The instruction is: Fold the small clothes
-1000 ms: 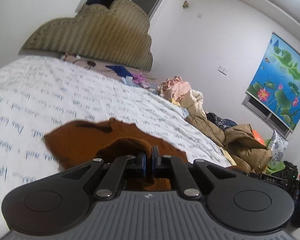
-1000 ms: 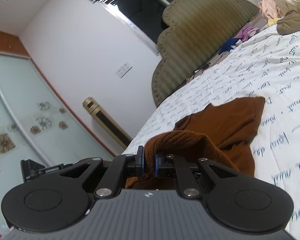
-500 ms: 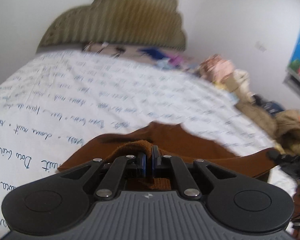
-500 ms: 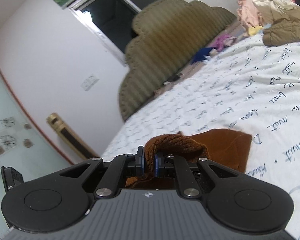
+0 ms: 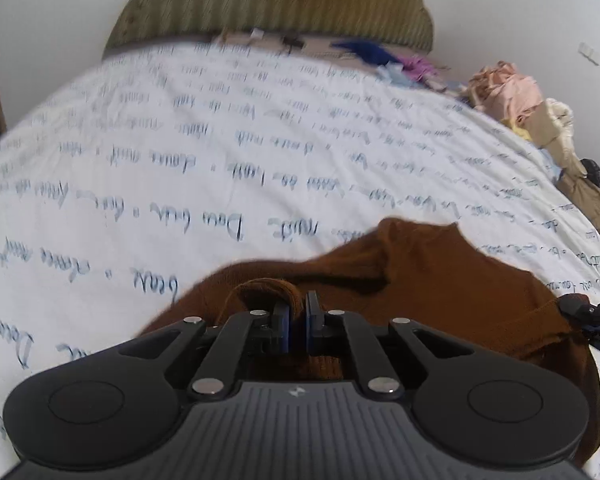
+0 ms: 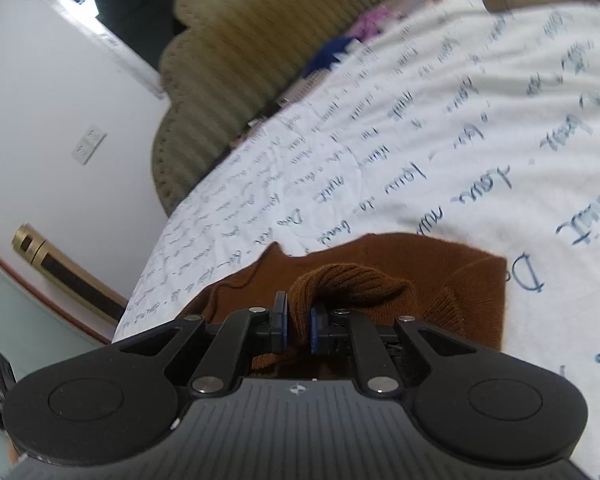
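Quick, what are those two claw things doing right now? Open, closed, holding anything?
Left gripper: closed, pinching a fold of the brown sweater.
Right gripper: jaws opening, sweater fold between them, pads touching it.

The near part of the garment [image 5: 440, 280] is hidden behind the left gripper [image 5: 298, 322] body; its right end runs off the picture's edge. In the right wrist view the garment's near edge is likewise covered. The far clothes pile [image 5: 512, 92], headboard [image 6: 236, 80] and bedsheet [image 5: 180, 140] writing are blurred, unreadable.
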A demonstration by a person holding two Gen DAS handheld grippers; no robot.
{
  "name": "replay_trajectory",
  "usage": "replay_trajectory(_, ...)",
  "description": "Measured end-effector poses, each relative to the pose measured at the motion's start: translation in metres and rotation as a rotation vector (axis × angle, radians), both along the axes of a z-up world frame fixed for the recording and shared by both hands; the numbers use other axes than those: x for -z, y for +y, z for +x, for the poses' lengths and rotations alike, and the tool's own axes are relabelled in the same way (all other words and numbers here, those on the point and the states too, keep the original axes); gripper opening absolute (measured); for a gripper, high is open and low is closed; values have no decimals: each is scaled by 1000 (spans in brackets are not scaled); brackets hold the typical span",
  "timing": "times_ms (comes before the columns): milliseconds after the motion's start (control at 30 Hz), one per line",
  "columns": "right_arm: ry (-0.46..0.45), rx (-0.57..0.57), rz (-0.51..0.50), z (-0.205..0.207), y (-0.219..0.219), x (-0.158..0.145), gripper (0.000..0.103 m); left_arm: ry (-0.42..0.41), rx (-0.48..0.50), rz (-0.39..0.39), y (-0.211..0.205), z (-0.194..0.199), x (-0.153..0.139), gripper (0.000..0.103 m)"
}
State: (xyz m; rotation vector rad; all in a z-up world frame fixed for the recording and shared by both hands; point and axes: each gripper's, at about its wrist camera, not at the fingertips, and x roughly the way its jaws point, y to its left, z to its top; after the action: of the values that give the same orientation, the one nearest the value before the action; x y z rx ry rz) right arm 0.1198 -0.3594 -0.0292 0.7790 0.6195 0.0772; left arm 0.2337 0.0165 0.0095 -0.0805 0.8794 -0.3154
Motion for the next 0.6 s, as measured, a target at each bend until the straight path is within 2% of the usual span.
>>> replay_trajectory(67, 29, 21, 53, 6, -4, 9, 28, 62, -12, -67, 8, 5, 5, 10)
replay_trajectory(100, 36, 26, 79, 9, -6, 13, 37, 86, -21, -112, 13, 7, 6, 13)
replay_trajectory(167, 34, 30, 107, 11, -8, 17, 44, 128, -47, -221, 27, 12, 8, 23)
replay_trajectory(200, 34, 33, 101, 11, -7, 17, 46, 146, -71, -284, 35, 14, 9, 35)
replay_trajectory(233, 33, 34, 93, 12, -7, 16, 49, 156, -101, -336, 43, 16, 9, 51)
replay_trajectory(300, 30, 35, 86, 13, -5, 16, 51, 155, -178, -400, 59, 16, 8, 68)
replay_trajectory(367, 28, 36, 73, 11, -3, 13, 52, 146, -214, -395, 68, 13, 5, 68)
replay_trajectory(433, 20, 24, 30, 5, 1, 7, 61, 144, -203, -348, 73, 6, 2, 68)
replay_trajectory(500, 5, 0, -34, -5, 5, -1, 65, 112, -167, -296, 75, -11, -2, 68)
replay_trajectory(600, -10, -37, -137, -26, 9, -11, 66, 61, -83, -243, 82, -44, -5, 69)
